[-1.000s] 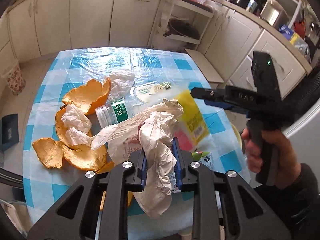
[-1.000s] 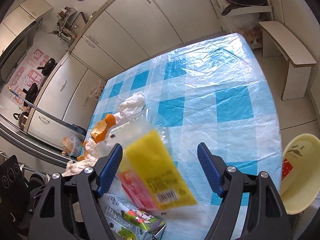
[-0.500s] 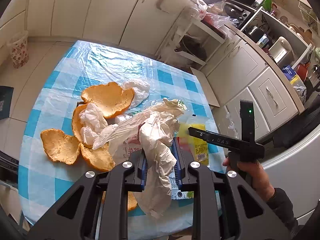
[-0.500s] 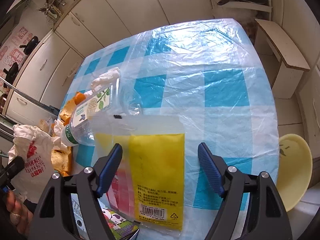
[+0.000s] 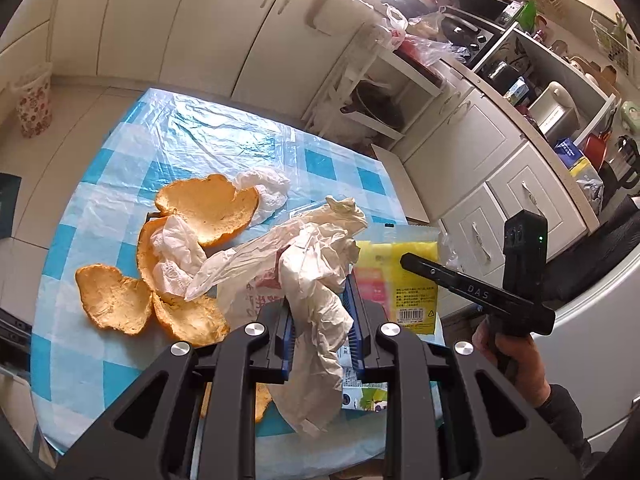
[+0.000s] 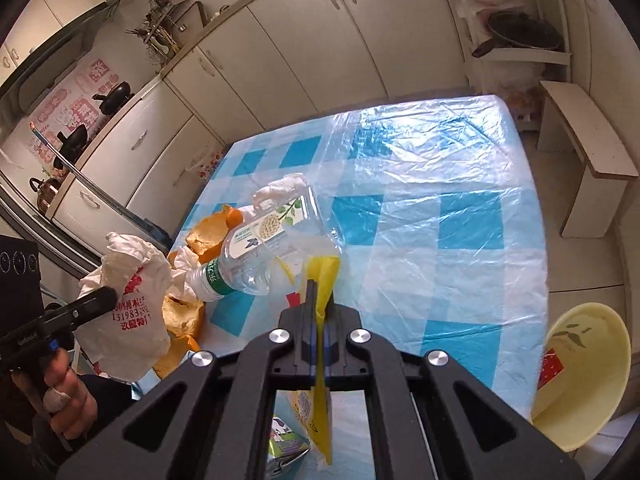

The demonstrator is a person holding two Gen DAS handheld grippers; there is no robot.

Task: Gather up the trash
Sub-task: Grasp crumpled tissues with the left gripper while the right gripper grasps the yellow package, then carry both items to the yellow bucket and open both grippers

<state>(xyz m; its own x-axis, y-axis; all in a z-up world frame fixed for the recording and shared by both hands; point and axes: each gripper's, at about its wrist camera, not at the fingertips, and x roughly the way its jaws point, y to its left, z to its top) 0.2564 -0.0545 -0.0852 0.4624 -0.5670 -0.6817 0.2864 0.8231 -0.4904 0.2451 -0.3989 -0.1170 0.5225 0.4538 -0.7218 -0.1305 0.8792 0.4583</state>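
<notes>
My left gripper [image 5: 322,320] is shut on a crumpled white plastic bag [image 5: 316,264] with red print, held above the table's near edge. In the right wrist view, that bag [image 6: 132,312] hangs at the left from the left gripper [image 6: 108,294]. My right gripper [image 6: 318,304] is shut on a yellow snack wrapper [image 6: 322,276], seen edge-on between its pads. From the left wrist the wrapper [image 5: 400,276] shows flat at the right gripper's [image 5: 406,259] tip. Orange peels [image 5: 204,208], tissues [image 5: 176,240], a clear bottle [image 6: 264,240] and a small carton [image 6: 286,446] lie on the table.
A blue-checked cloth under clear plastic [image 6: 440,220] covers the table. A pale yellow bin [image 6: 580,376] stands on the floor off the table's right edge. A low wooden bench [image 6: 580,140] and white cabinets [image 5: 248,40] stand beyond. A patterned basket [image 5: 34,104] sits on the floor.
The right gripper has shut on the yellow wrapper, which now stands edge-on between its pads instead of lying flat. The left gripper still grips the white bag.
</notes>
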